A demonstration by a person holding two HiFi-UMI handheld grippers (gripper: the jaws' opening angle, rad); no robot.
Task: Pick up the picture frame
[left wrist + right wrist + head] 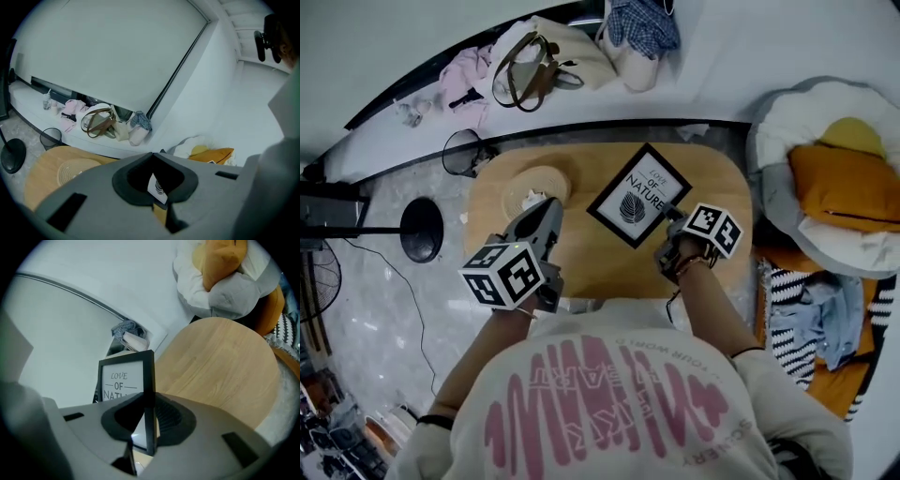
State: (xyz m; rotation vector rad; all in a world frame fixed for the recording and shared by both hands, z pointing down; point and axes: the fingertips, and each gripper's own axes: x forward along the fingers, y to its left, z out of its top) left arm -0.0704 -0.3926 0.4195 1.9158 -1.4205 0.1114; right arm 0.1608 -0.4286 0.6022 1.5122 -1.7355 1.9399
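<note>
I am in the lifting step. My right gripper point(668, 214) is clamped on the black-framed rectangular picture with the white "LOVE OF NATURE" print point(637, 195). In the right gripper view one of its long side rails runs straight between the jaws, with both pads pressed on it. The frame hangs over the middle of the rounded light-wood table point(581, 251). It looks to me to be carried clear of the wood, though I cannot be sure its far corner has left the surface.

My left gripper point(547, 208) hovers above the table's left part, near the round woven mat point(539, 185). Its jaws are closed together on nothing, and the frame only shows through the hollow behind their tips.

Next I need to keep the clamp firm and hold the wrist steady. The grip sits on one edge only, so I judge the frame could swing or slip.

The printed face looks up towards me. In the head view the long axis runs diagonally, from near-left to far-right. The top of the print points away to the right, and the leaf end points back towards me. Along my right jaws, the frame stands lengthwise.
</note>
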